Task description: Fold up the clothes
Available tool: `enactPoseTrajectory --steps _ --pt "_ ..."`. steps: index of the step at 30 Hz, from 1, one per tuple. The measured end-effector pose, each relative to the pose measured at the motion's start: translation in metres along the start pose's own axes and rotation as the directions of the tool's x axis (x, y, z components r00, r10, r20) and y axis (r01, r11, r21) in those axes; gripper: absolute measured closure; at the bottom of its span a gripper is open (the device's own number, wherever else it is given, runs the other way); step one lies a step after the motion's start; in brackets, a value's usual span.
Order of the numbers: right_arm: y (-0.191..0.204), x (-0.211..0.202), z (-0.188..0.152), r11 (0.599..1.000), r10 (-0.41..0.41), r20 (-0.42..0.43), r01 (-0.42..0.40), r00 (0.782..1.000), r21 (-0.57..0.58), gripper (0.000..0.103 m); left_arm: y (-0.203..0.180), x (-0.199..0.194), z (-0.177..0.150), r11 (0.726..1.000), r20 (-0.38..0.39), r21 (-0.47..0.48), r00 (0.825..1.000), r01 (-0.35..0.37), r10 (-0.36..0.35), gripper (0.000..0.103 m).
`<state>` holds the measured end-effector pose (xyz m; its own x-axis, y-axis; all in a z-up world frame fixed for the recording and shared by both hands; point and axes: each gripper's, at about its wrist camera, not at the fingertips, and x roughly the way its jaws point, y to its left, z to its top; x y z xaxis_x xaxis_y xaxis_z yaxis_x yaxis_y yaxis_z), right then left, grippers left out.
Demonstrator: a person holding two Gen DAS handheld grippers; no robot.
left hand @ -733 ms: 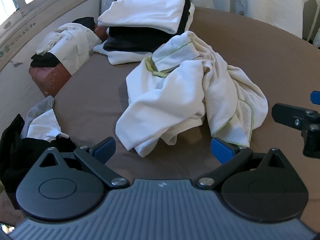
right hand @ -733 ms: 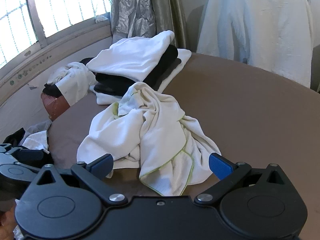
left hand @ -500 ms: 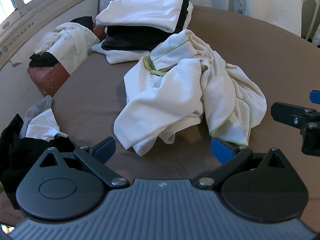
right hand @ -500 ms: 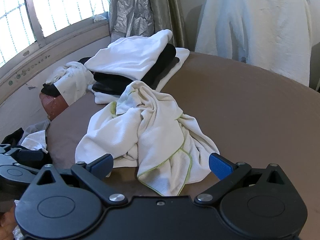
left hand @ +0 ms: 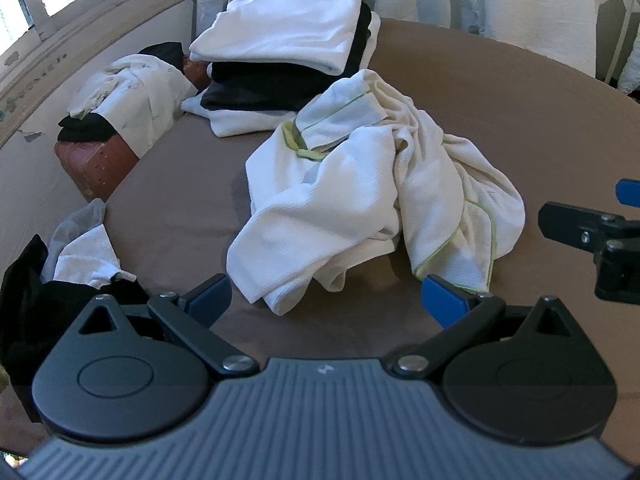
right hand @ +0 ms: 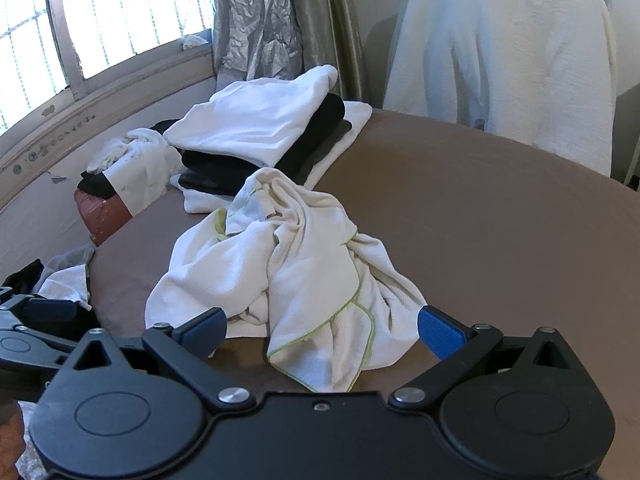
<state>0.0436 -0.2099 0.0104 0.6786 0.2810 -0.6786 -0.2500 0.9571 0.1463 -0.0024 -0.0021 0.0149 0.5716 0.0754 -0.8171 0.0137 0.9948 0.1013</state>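
Observation:
A crumpled white garment with yellow-green trim (left hand: 360, 200) (right hand: 296, 280) lies in a heap on the brown table (left hand: 520, 120) (right hand: 480, 220). My left gripper (left hand: 326, 300) hovers open just short of its near edge, blue pads wide apart with nothing between them. My right gripper (right hand: 320, 326) is open too, and the garment's trimmed corner lies between its spread pads untouched. Part of the right gripper (left hand: 592, 236) shows at the right edge of the left wrist view; the left gripper (right hand: 36, 320) shows at the left of the right wrist view.
A stack of folded white and black clothes (left hand: 288, 52) (right hand: 264, 140) sits behind the heap. Left of the table, loose clothes lie on a reddish-brown stool (left hand: 100, 160) (right hand: 106, 212). A dark and white pile (left hand: 60, 272) hangs at the near left. White cloth (right hand: 504, 60) drapes behind the table.
Both grippers have drifted a little closer to the crumpled garment, which now sits slightly lower in both views. Both stay open; the cloth has not moved.

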Motion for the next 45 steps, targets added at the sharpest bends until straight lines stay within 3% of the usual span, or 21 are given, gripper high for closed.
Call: enactPoseTrajectory --steps 20,25,45 --pt "-0.002 0.003 -0.003 1.000 -0.010 -0.011 0.010 1.000 0.008 0.000 -0.006 0.001 -0.001 1.000 -0.006 0.027 1.000 -0.004 0.004 0.000" --pt "-0.002 0.003 -0.002 1.000 -0.007 -0.013 0.007 1.000 0.007 0.000 -0.009 -0.001 -0.002 0.998 0.003 0.052 0.999 -0.042 0.042 0.000" --pt "0.000 0.007 -0.004 1.000 -0.004 -0.023 0.004 1.000 0.000 0.000 -0.009 -0.006 -0.003 0.998 0.011 0.049 0.999 -0.033 0.033 0.000"
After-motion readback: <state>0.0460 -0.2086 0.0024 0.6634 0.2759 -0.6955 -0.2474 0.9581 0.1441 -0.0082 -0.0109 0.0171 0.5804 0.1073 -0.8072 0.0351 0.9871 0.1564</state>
